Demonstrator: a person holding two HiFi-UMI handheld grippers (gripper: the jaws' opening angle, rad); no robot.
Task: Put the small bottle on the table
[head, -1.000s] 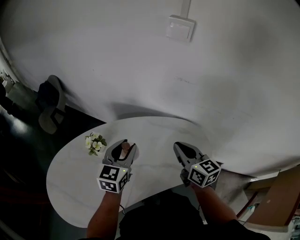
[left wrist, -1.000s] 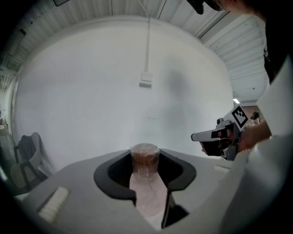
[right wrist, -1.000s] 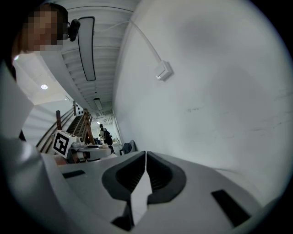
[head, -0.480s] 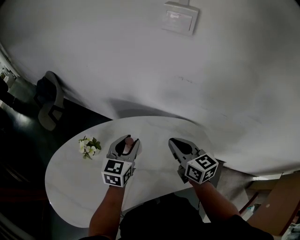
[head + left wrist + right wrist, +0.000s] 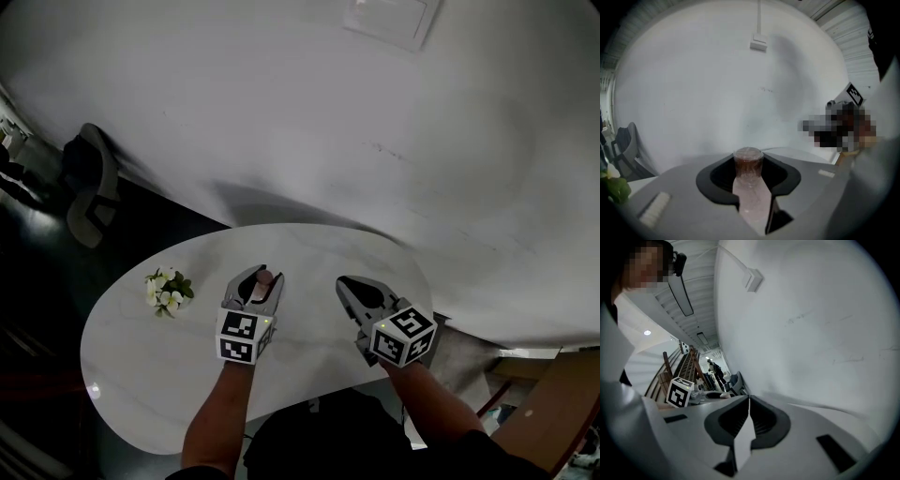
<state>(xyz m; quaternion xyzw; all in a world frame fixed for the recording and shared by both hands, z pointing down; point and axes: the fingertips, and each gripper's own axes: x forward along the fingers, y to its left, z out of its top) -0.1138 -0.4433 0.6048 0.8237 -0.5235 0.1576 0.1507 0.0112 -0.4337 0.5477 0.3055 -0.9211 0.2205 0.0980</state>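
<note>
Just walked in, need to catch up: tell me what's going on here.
A person holds a gripper in each hand over a white table. The left gripper is clamped on a small bottle with brownish contents, not yet released. The right gripper is shut and empty beside it. A small bunch of white flowers lies on the table to the left.

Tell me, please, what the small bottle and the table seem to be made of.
Small bottle: translucent, probably plastic, perhaps glass; a brownish tint shows through its glinting wall. Table: smooth white top with faint grey veins and soft sheen, so marble or a marble-look laminate.
</note>
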